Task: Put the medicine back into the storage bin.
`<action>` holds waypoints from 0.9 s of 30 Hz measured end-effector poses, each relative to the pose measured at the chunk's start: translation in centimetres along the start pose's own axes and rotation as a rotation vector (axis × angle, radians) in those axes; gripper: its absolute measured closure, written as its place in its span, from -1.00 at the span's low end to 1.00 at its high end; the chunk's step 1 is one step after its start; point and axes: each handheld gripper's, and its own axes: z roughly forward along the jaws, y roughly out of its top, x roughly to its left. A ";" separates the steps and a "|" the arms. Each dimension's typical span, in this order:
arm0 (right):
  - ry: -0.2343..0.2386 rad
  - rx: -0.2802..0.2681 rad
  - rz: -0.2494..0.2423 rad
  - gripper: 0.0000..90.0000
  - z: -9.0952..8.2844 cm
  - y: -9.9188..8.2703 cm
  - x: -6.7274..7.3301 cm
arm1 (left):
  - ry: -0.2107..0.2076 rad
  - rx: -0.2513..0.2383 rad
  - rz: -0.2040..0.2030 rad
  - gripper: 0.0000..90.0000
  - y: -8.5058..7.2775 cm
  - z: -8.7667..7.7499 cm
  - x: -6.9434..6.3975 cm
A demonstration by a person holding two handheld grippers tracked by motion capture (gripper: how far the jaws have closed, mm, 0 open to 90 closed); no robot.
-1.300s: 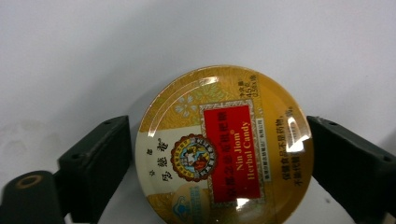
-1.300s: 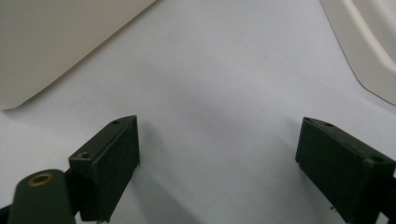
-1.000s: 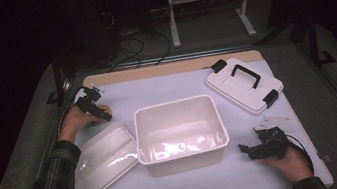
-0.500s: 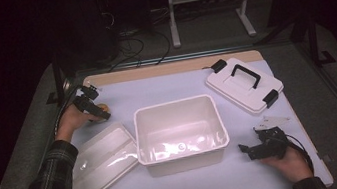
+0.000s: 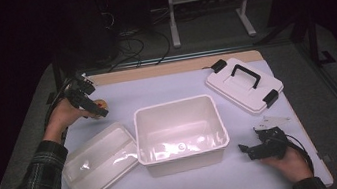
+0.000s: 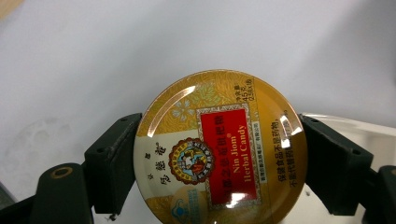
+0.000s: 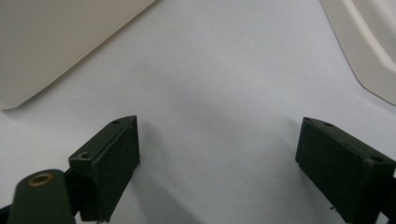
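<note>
A round gold candy tin [image 6: 219,149] with a red label sits between the two black jaws of my left gripper [image 6: 219,172], which is shut on its sides. In the high view that left gripper [image 5: 95,108] is held above the table's far left, with the tin [image 5: 100,104] peeking out beside it. My right gripper [image 5: 244,150] rests low at the front right of the table, just right of the white bin [image 5: 179,128]. Its jaws [image 7: 219,172] stand wide open over bare white tabletop with nothing between them.
An open white bin stands mid-table. A shallow white tray insert [image 5: 99,160] lies at its left. The bin's lid [image 5: 244,82] with black handle and clips lies at the far right. A small white card [image 5: 272,121] lies near the right hand.
The left hand has lifted and drawn back toward the far left edge with the tin. The right gripper has stayed where it was.
</note>
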 end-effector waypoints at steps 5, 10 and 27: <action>0.000 0.000 0.001 -0.72 0.0 0.0 0.0 | -0.012 -0.004 0.037 -0.56 0.4 -1.7 -1.6; 0.000 0.000 0.001 -0.72 0.0 0.0 0.0 | -0.032 -0.004 0.081 -0.56 0.8 -3.0 -3.4; 0.000 -0.001 0.001 -0.72 0.0 0.0 0.0 | -0.103 -0.054 0.252 -0.56 2.5 -6.5 -10.0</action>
